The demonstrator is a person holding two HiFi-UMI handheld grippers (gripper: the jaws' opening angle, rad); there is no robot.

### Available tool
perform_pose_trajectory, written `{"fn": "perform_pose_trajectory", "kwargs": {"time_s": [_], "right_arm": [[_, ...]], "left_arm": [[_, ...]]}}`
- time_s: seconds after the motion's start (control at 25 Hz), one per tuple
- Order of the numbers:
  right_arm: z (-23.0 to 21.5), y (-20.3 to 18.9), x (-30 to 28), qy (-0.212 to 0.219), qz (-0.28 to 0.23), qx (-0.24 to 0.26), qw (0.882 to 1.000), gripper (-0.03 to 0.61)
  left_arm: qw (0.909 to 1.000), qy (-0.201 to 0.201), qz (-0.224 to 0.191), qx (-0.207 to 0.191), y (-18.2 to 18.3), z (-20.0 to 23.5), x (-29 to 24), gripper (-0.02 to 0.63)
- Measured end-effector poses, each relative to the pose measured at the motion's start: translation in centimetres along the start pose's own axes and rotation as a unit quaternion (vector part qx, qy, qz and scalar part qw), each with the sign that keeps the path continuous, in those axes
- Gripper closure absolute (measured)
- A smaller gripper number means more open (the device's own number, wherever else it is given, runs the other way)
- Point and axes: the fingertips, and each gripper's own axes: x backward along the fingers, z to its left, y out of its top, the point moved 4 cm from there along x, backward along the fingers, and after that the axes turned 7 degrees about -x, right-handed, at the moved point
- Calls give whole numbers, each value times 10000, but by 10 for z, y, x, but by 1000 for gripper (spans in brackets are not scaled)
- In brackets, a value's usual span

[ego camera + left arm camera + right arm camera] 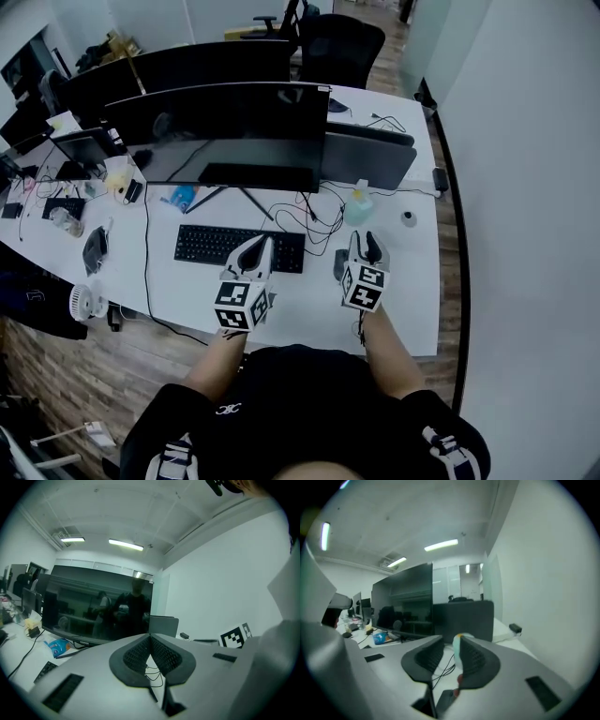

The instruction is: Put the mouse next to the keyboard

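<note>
A black keyboard lies on the white desk in front of the monitor. The dark mouse rests on the desk to the right of the keyboard, close beside the left flank of my right gripper. That gripper hovers over the desk with a gap between its ribbed pads and nothing in it. My left gripper hangs over the keyboard's right part, its pads meeting at the tips and holding nothing. Neither gripper view shows the mouse.
A wide monitor stands behind the keyboard, with loose black cables at its foot. A pale green bottle is just beyond my right gripper. A blue packet and a small fan sit to the left. A white wall runs along the right.
</note>
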Motion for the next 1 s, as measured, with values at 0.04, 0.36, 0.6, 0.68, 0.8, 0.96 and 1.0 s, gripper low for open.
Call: {"fn": "perform_pose_trajectory", "kwargs": {"time_s": [0.04, 0.36, 0.6, 0.68, 0.8, 0.96, 1.0], "right_arm": [[-2, 16, 9, -141, -311, 102, 9994, 517], [2, 83, 59, 204, -1505, -96, 9884, 566], [10, 85, 66, 309, -1612, -125, 9864, 566], [13, 82, 66, 348, -1610, -92, 9863, 565], [18, 76, 67, 394, -1577, -58, 9867, 565], [20, 72, 70, 401, -1555, -83, 9870, 565], [19, 71, 72, 404, -1556, -94, 9869, 565]], "left_arm": [[10000, -35, -1, -6, 1, -2, -2, 597], [9997, -220, -6, -48, 4, -12, -15, 597], [9995, -297, -30, -95, 5, -14, -16, 597], [9995, -297, -41, -94, 4, -12, -16, 597], [9996, -271, -55, -76, 1, -11, -15, 597], [9994, -322, -37, -121, 0, -14, -14, 597], [9993, -341, -38, -138, 0, -16, -13, 597]]}}
